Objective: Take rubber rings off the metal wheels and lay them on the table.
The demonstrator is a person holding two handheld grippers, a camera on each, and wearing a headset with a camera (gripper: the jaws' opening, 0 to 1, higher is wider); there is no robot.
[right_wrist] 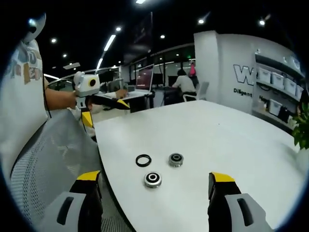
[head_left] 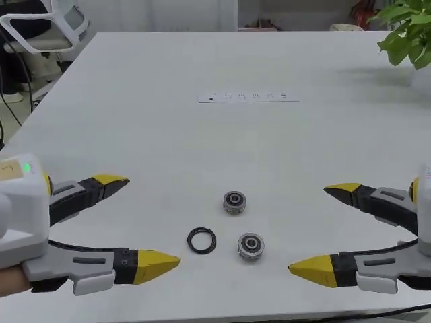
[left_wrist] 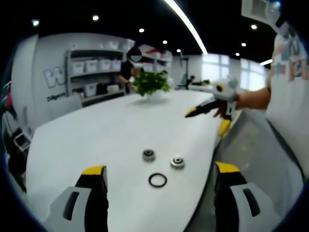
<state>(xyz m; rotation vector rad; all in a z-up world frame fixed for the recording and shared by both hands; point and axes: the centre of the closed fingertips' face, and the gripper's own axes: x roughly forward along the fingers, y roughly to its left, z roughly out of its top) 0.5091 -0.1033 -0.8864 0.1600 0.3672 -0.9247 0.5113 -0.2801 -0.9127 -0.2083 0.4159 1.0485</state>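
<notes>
Rubber ring [head_left: 201, 240] loose — left tool [head_left: 153, 221], right tool [head_left: 307, 230] agape, cut off; wheels [head_left: 234, 202] [head_left: 250, 245] maybe ringed.

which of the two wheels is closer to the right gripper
The metal wheel beside the loose rubber ring, nearer the person. The other wheel lies farther back from the right gripper.

The ring [head_left: 201, 241] is black, the wheels [head_left: 234, 202] silver and black. The left gripper [head_left: 153, 221] and right gripper [head_left: 307, 229] are grey with yellow tips.
</notes>
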